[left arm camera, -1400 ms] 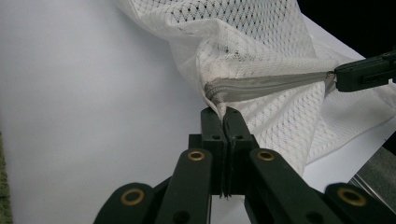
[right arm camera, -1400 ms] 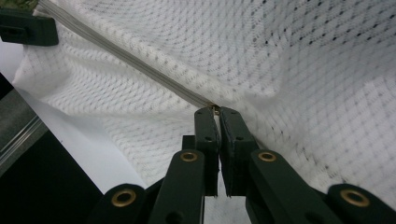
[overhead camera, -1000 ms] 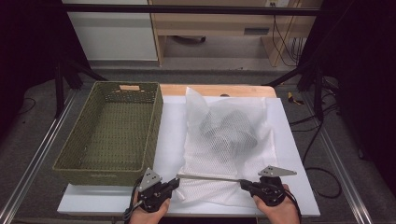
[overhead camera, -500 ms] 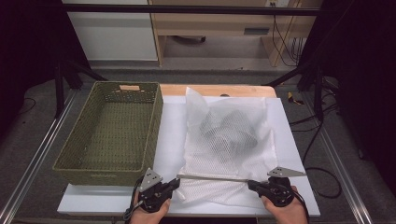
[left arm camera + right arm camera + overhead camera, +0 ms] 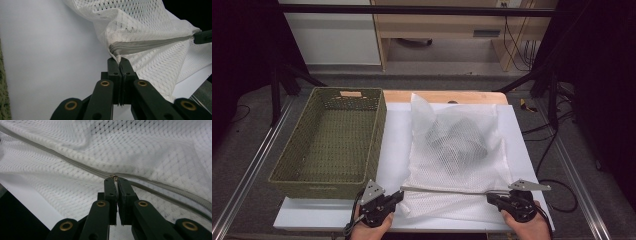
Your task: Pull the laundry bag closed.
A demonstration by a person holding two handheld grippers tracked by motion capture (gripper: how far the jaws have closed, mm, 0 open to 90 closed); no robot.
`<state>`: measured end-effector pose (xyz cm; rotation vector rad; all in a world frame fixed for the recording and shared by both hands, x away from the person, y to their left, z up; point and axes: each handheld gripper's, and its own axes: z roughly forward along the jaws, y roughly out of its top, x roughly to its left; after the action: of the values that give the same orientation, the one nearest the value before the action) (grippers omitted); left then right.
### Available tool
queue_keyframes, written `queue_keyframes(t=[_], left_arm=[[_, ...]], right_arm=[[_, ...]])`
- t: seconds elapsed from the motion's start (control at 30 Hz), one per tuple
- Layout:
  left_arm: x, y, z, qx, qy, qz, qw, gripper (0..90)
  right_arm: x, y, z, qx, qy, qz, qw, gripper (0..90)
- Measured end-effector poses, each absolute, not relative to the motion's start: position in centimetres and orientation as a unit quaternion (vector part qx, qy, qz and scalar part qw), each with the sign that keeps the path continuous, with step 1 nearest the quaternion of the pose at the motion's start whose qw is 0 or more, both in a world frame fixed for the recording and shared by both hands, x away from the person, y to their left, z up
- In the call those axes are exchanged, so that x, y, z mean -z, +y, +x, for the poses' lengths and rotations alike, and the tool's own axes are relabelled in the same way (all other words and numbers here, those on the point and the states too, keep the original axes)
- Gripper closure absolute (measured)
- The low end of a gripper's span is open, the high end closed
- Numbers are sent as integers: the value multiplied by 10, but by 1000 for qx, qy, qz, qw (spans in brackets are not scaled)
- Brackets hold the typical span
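Note:
A white mesh bag [image 5: 457, 145] with dark cloth inside lies on the white tabletop [image 5: 394, 135]. Its grey zipper [image 5: 447, 190] runs along the near edge, pulled taut between both grippers. My left gripper [image 5: 401, 192] is shut on the bag's corner at the zipper's left end, where its jaws [image 5: 120, 60] pinch the mesh beside the zipper [image 5: 150, 45]. My right gripper [image 5: 488, 196] is shut on the small metal zipper pull [image 5: 114, 177], with the zipper [image 5: 75, 163] crossing the mesh in front of it. That same gripper's tip [image 5: 203, 37] is at the far right of the left gripper view.
An empty green woven basket [image 5: 379, 135] stands on the left, close to the bag. The table's near edge lies just below both hands. Dark stands and cables surround the table on the floor.
My right gripper has slid to the right along the zipper line, keeping its hold on the pull. The left gripper has stayed where it was on the bag's corner.

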<state>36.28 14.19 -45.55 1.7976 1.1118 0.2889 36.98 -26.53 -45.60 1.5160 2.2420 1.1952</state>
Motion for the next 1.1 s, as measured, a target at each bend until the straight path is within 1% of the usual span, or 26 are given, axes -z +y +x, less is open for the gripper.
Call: queue_keyframes(t=[1.1], left_arm=[[456,141,363,-119,456,739,481,892]], right_arm=[[458,-298,365,-399,738,535,101,869]])
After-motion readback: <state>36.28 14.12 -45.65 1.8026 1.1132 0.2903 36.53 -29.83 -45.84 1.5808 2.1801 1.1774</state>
